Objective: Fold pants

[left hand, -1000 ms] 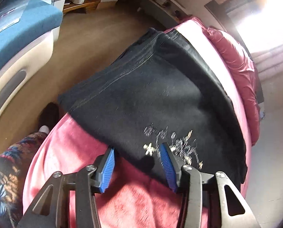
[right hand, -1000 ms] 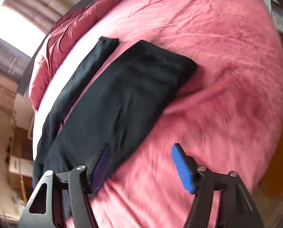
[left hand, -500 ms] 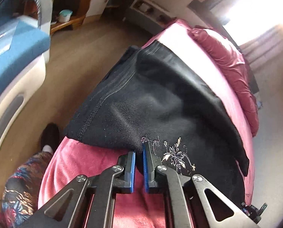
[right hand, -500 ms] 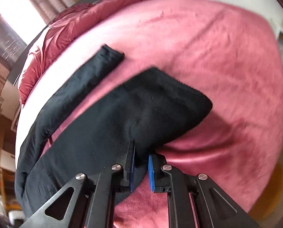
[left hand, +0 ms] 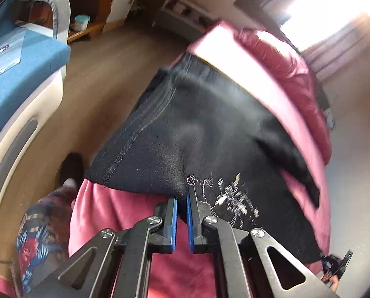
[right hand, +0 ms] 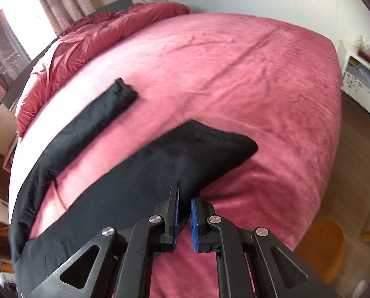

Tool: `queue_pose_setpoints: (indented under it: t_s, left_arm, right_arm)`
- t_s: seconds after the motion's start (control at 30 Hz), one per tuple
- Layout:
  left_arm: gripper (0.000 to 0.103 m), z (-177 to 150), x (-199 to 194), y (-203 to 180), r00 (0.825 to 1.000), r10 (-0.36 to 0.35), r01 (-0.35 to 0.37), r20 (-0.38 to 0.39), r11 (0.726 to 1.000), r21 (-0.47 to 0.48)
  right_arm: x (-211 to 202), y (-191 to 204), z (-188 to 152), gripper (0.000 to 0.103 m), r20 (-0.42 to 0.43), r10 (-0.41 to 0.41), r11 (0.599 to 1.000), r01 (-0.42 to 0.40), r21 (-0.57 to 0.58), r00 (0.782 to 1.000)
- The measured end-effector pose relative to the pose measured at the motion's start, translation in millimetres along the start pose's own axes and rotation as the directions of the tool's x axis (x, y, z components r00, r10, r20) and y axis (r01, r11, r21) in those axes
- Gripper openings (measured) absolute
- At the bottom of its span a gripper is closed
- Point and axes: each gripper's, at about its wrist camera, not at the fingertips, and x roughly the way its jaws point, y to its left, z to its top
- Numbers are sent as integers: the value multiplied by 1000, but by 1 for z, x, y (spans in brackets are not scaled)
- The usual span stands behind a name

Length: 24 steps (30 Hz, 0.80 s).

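Black pants (left hand: pixel 197 124) with pale flower embroidery (left hand: pixel 232 196) lie on a pink bed (left hand: pixel 125 213). My left gripper (left hand: pixel 181 196) is shut on their near edge beside the embroidery and lifts it off the cover. In the right wrist view my right gripper (right hand: pixel 185 193) pinches the near edge of one pant leg (right hand: pixel 197 154), its jaws closing tight on the cloth. That leg end hangs raised above the bed (right hand: pixel 234 74). The other leg (right hand: pixel 98 114) lies flat, further back to the left.
A bunched red duvet (right hand: pixel 98 32) fills the bed's far end. Left of the bed are wooden floor (left hand: pixel 98 79), a blue-cushioned chair (left hand: pixel 16 79) and a person's patterned leg (left hand: pixel 41 223). A white cabinet (right hand: pixel 361 77) and a round mat (right hand: pixel 319 248) are on the right.
Both grippers went from open astride the pants' edge to shut on it. Both then rose, pulling the waist edge and the leg end up off the bed.
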Motion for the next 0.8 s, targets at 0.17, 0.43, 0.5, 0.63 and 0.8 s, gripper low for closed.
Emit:
queue_pose_setpoints:
  t_s: [0.17, 0.43, 0.5, 0.63, 0.8]
  left_arm:
    - [8, -12, 14, 3, 993, 80, -78, -89, 997, 24]
    - [24, 1, -29, 17, 988, 156, -156, 3, 986, 55]
    - [25, 8, -33, 20, 988, 150, -152, 40, 987, 45]
    - [25, 23, -21, 21, 995, 86, -86, 42, 996, 0]
    - [25, 25, 16, 2, 996, 85, -84, -19, 995, 48]
  right_arm:
    - [25, -14, -13, 8, -73, -34, 999, 36, 35, 997]
    - [-18, -21, -8, 57, 65, -126, 992, 125, 28, 990]
    - [-31, -8, -8, 57, 93, -71, 997, 71, 2, 993]
    - [-40, 51, -21, 61, 64, 115, 988, -108, -112, 991]
    - [-22, 146, -66, 63, -122, 304, 912, -326, -250, 945]
